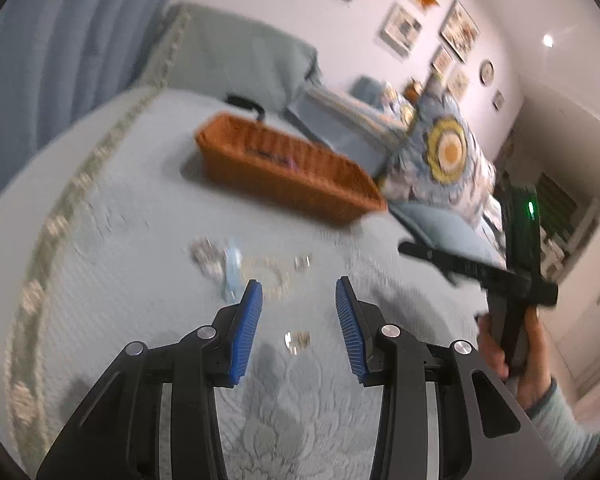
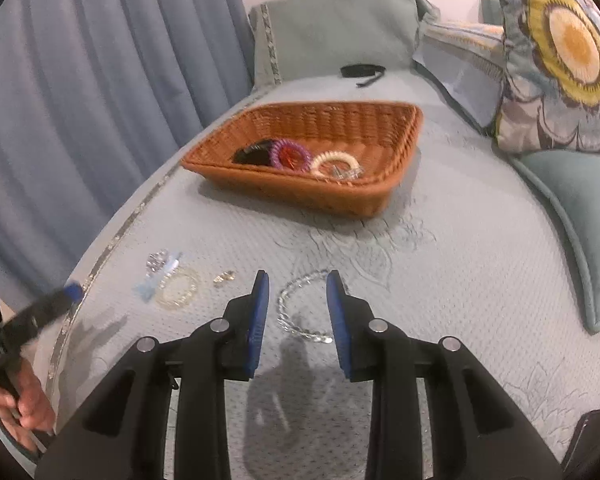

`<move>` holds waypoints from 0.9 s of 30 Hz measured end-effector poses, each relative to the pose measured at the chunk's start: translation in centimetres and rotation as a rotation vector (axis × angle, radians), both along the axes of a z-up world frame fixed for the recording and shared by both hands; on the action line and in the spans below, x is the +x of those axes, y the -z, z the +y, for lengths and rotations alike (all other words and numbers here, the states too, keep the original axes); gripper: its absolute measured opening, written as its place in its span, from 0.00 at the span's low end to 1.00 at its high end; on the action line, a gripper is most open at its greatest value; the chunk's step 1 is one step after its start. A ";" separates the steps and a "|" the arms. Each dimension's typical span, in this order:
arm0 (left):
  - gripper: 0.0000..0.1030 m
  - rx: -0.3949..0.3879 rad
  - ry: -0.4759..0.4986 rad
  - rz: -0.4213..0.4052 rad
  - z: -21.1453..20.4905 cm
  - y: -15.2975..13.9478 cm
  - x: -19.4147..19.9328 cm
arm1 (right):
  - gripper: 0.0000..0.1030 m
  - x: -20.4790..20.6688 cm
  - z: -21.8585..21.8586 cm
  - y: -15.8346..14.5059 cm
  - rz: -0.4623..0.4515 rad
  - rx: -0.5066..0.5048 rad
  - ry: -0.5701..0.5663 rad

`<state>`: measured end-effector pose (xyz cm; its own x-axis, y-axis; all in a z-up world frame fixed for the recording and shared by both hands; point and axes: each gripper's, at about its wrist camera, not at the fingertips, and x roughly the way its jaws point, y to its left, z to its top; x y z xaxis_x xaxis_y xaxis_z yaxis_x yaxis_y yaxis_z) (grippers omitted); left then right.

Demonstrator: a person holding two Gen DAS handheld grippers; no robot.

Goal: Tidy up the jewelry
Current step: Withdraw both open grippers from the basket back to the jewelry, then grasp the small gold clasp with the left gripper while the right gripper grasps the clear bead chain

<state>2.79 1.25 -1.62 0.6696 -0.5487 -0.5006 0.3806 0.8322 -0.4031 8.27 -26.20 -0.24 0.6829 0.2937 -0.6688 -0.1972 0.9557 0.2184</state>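
An orange wicker basket (image 2: 396,120) sits on the bed and holds a purple coil bracelet (image 2: 291,154), a cream coil bracelet (image 2: 336,162) and a black item (image 2: 252,155). It also shows blurred in the left wrist view (image 1: 288,176). My right gripper (image 2: 298,280) is open just above a clear bead bracelet (image 2: 296,306) that lies between its fingers. My left gripper (image 1: 299,286) is open and empty above a small clear piece (image 1: 297,340). A pearl bracelet (image 2: 179,288), a small ring piece (image 2: 224,277) and clear pieces (image 2: 160,264) lie to the left.
The light blue quilted bedspread (image 2: 440,280) carries everything. Pillows (image 2: 560,60) stand at the right and a blue curtain (image 2: 80,100) hangs at the left. A black strap (image 2: 362,70) lies behind the basket. The right gripper body (image 1: 516,248) shows in the left view.
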 end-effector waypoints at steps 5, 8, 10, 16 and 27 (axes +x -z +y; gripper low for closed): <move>0.36 0.056 0.097 0.091 -1.8 2.8 1.3 | 0.26 1.1 -1.7 2.0 0.078 0.024 0.052; 0.36 0.131 0.103 0.091 -3.2 3.5 1.4 | 0.26 1.6 -1.9 2.7 0.109 0.029 0.061; 0.36 0.158 0.102 0.092 -4.0 3.9 1.8 | 0.26 1.7 -1.5 3.1 0.117 0.011 0.054; 0.36 0.220 0.141 0.089 -5.6 4.3 1.7 | 0.26 1.9 0.0 3.8 0.139 -0.009 0.011; 0.36 0.244 0.125 0.070 -5.7 4.0 1.4 | 0.26 2.1 -1.0 3.5 0.143 0.024 0.022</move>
<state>4.21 -4.46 -5.62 0.5632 -0.4824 -0.6709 0.4649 0.8562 -0.2254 10.34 -27.16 -3.78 0.5874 0.2967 -0.7530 -0.1414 0.9537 0.2655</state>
